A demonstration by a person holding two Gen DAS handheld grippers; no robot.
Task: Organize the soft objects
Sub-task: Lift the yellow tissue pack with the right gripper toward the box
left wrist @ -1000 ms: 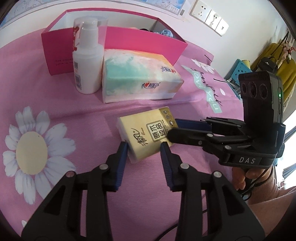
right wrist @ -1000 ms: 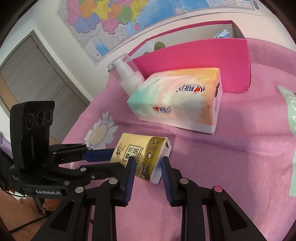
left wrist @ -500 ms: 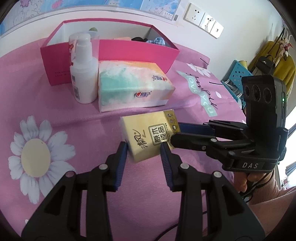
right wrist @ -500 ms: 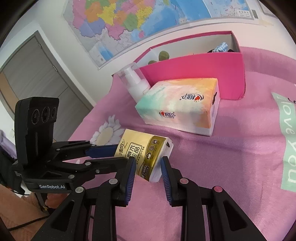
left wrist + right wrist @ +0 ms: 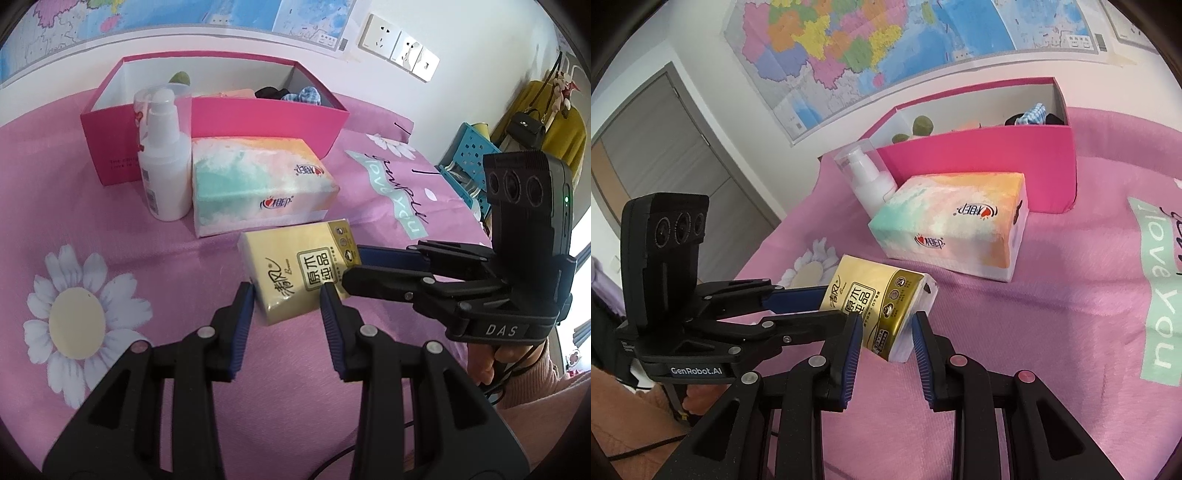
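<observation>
While two tissue packs (image 5: 300,271) (image 5: 258,184) show, one bottle (image 5: 164,166) stands; one box (image 5: 236,114).

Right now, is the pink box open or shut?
Open. The pink box has no lid on it, and both wrist views look over its wall to soft items inside, including a blue checked cloth.

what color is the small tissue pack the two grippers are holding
The small tissue pack is pale yellow and gold with a white end, shown best in the right wrist view.
</observation>
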